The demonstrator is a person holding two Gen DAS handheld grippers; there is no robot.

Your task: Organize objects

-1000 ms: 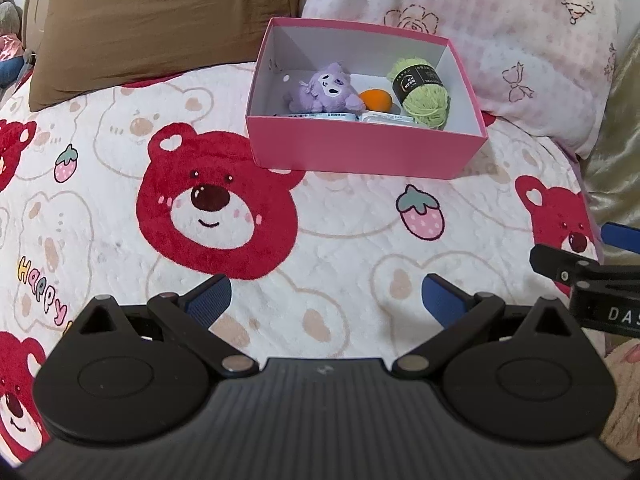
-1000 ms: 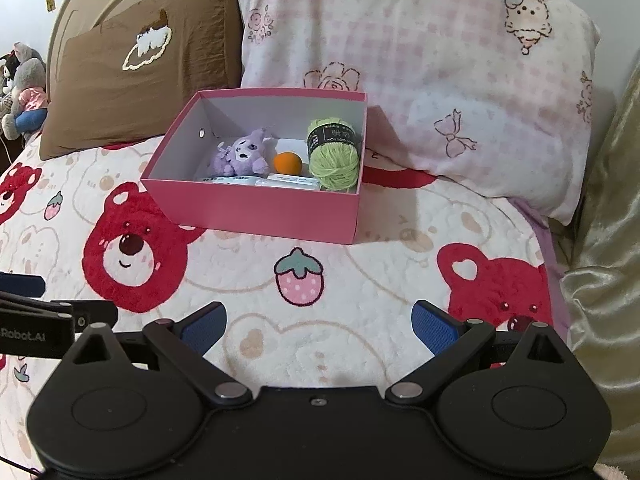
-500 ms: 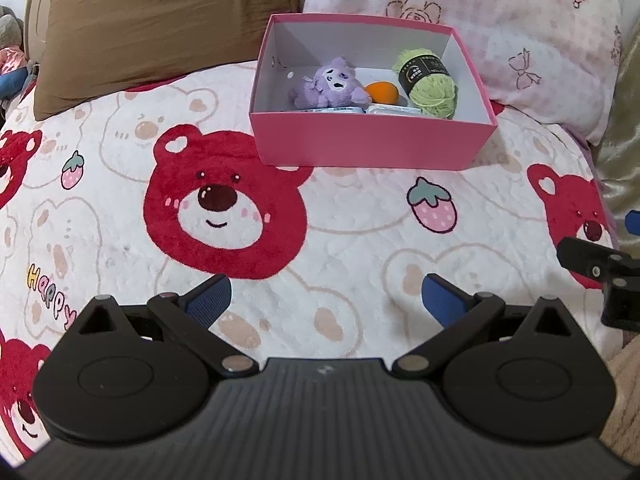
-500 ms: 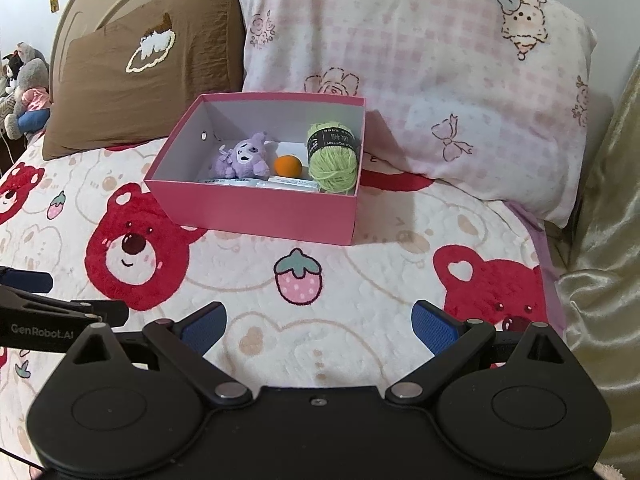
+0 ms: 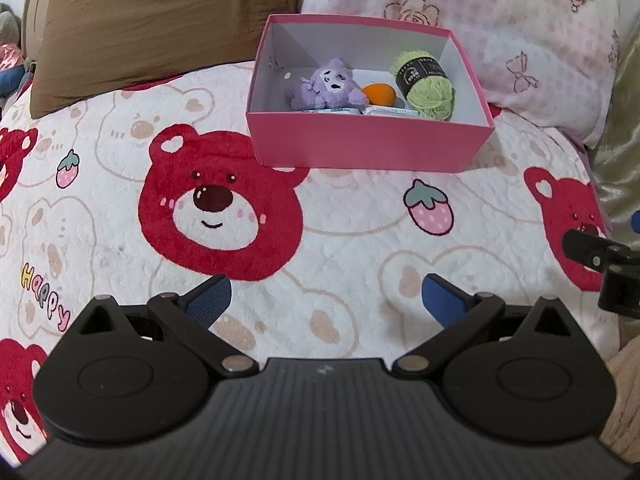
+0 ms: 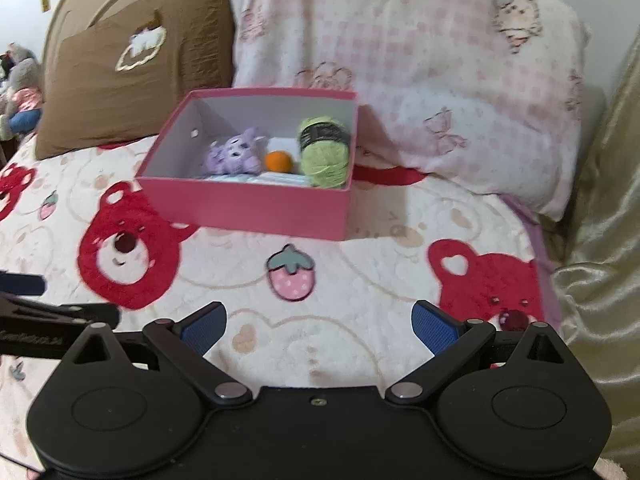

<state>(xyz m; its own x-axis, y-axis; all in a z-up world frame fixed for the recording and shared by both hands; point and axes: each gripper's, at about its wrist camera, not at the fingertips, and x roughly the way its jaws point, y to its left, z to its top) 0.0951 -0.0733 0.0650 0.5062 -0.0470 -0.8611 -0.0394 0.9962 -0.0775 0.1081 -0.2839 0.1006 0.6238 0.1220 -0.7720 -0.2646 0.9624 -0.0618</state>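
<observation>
- Your left hand-held gripper [image 5: 326, 300] hovers over the bed blanket [image 5: 100, 200] with its blue fingers [image 5: 208, 300] spread wide, gripping nothing.
- Your right hand-held gripper [image 6: 318, 326] is likewise wide open and empty, just beside the left one.
- The pink box [image 5: 368, 148] sits on the bed well ahead of both, in front of the brown pillow [image 5: 160, 20] and the pink pillow [image 5: 500, 32].
- Inside it lie a purple plush toy [image 5: 328, 88], an orange ball [image 5: 379, 94] and a green yarn ball [image 5: 426, 82], side by side; flat white packets [image 5: 384, 110] line the near wall.
</observation>
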